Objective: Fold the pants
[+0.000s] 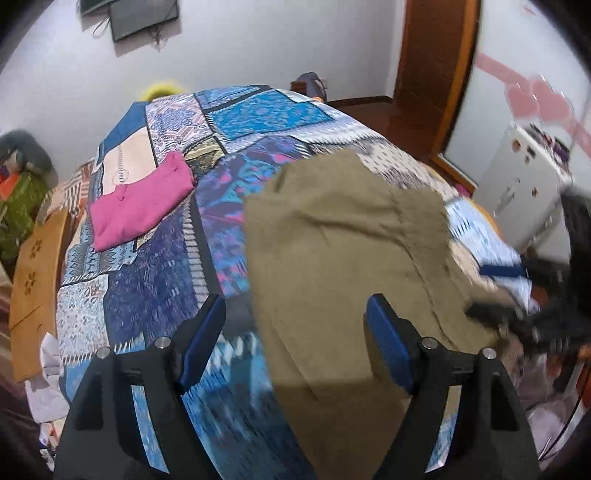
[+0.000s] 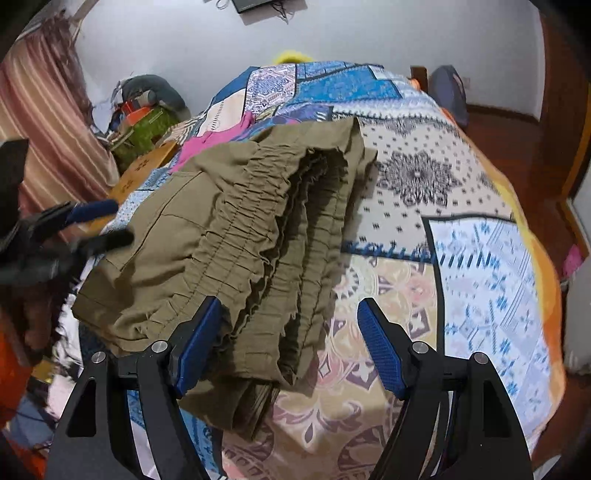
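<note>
pants (image 2: 236, 236) on bed (image 2: 461, 266), folded garment (image 1: 142, 205) behind

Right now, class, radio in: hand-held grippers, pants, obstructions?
Left hand-held gripper open, empty. Right hand-held gripper open, empty. Olive-brown cotton pants folded on patchwork bedspread. Folded pink garment lies apart.

We saw a patchwork bedspread (image 1: 155, 295) w/ a folded pink garment (image 1: 140, 201) lying on it. Beyond the bedspread's far edge hung a wall-mounted screen (image 1: 144, 16); a white fridge (image 1: 524, 192) stood to its right.
</note>
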A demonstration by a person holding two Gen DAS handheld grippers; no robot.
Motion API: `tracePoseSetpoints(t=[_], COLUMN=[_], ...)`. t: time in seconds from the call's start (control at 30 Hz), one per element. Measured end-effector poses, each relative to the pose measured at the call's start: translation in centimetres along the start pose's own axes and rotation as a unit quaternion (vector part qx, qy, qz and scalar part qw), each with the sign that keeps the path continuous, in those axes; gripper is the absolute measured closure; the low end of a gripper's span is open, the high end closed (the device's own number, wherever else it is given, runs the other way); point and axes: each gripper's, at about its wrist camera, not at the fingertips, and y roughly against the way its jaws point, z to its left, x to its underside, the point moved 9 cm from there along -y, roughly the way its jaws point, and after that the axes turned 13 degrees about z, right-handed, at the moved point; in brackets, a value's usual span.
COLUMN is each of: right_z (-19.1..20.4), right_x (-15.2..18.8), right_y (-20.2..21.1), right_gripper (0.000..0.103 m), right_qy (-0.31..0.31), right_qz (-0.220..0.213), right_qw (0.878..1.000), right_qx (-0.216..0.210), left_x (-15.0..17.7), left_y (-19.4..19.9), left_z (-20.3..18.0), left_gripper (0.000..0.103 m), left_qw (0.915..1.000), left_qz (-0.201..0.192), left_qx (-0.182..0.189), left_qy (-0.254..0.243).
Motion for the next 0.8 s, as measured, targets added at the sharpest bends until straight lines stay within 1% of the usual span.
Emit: tracePoseSetpoints(t=[0.07,0.1,0.13,0.2,0.27,0.4,0.47,0.53,0.63,0.7,0.77,0.8], right_z=[0.3,0.4,0.5,0.5,0.2,-0.1,-0.1,-0.1,-0.1,-0.1,-0.3,-0.4], right_x=[0.1,0.0,0.0,0.0,0.0,-0.1,-0.1,-0.2,-0.3,-0.4,-0.5,-0.5], right_y=[0.1,0.1,0.1,0.1,0.1,-0.1,-0.1,-0.1,0.0,0.0,0.0,-0.1], right_gripper=[0.03,0.03,0.03,0.03,0.029,0.026,0.026,0.026,0.026,0.026,0.026,0.026], right_qy=[0.007,0.011,0.014,0.016,0.013,0.01,0.011,0.015,0.021,0.019,0.012,0.008], right_qz=[-0.003,-0.005,-0.006,-0.006,-0.006,-0.007,-0.006,-0.006,-0.006,-0.006,-0.006,-0.006], right_qw=[1.0,1.0,1.0,1.0,1.0,1.0,1.0,1.0,1.0,1.0,1.0,1.0], right_qx=[0.008,0.012,0.014,0.014,0.009,0.006,0.005,0.009,0.011,0.011,0.009,0.007], left_x=[-1.7,-2.3,-3.3,-4.7,-5.8,-6.8,-7.0,-7.3,-7.8,-7.9,-8.0,-8.1], left_y=[-1.0,-1.3,-1.9,-2.9,-4.4,-8.0,-9.6,-10.2,-11.0,-11.5,-11.6,-11.5], left_z=[1.0,1.4,2.0,2.5,2.7,2.7,2.7,2.8,3.3,3.4,3.4,3.3], left_gripper=[0.025,0.025,0.025,0.025,0.025,0.025,0.023,0.023,0.023,0.028,0.03,0.038], left_qw=[0.9998,0.9998,0.9999,0.9999,0.9997,0.9983,0.9974,0.9972,0.9948,0.9916,0.991,0.9916], left_qz=[0.008,0.009,0.009,0.011,0.022,0.058,0.072,0.072,0.081,0.088,0.087,0.085], left_qx=[0.017,0.016,0.002,-0.013,-0.009,-0.002,0.002,0.019,0.06,0.087,0.089,0.086], left_qy=[0.006,0.008,0.008,0.001,-0.004,-0.008,-0.011,-0.004,0.019,0.036,0.048,0.047])
